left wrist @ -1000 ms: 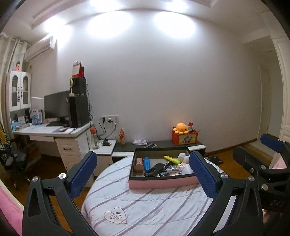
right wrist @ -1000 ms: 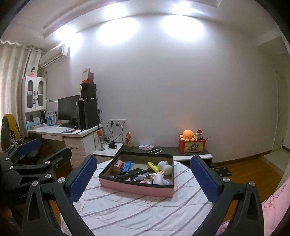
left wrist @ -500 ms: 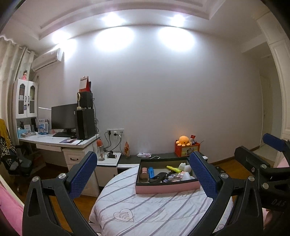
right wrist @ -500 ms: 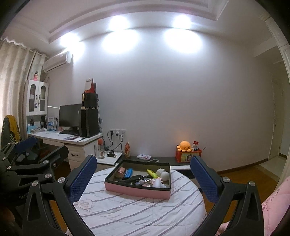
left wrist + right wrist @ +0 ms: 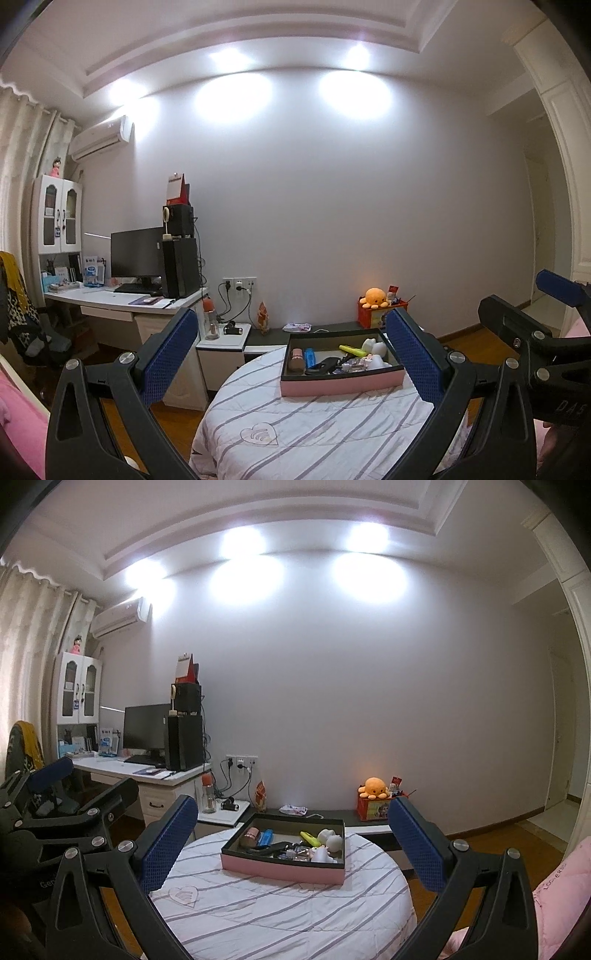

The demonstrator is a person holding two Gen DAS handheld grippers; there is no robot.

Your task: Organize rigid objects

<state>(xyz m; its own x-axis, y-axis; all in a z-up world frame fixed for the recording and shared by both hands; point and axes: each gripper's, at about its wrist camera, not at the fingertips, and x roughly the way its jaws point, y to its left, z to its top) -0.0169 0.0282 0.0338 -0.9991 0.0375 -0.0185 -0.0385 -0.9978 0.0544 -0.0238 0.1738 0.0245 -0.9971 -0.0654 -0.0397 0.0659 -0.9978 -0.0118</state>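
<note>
Pink-walled and dark-lined, the tray (image 5: 340,385) is sitting on the far part of the round striped table (image 5: 314,424) in the left wrist view, and the left gripper (image 5: 291,356) is hovering well short of it with its jaws spread wide and nothing between them. Inside the tray a brown cylinder (image 5: 296,360), a blue piece (image 5: 310,357), a yellow piece (image 5: 351,349) and a black item (image 5: 325,363) are lying close together (several seem to be touching), so a wide reach is risking a nudge to a neighbour or a catch on the tray wall. In the right wrist view the right gripper (image 5: 291,836) is also hanging back, jaws wide and empty, while white rounded pieces (image 5: 330,843) are crowding the tray's right end; the small glinting things mid-tray are too small to name, and picking blindly there is likely to be slipping or dragging the light tray across the cloth.
</note>
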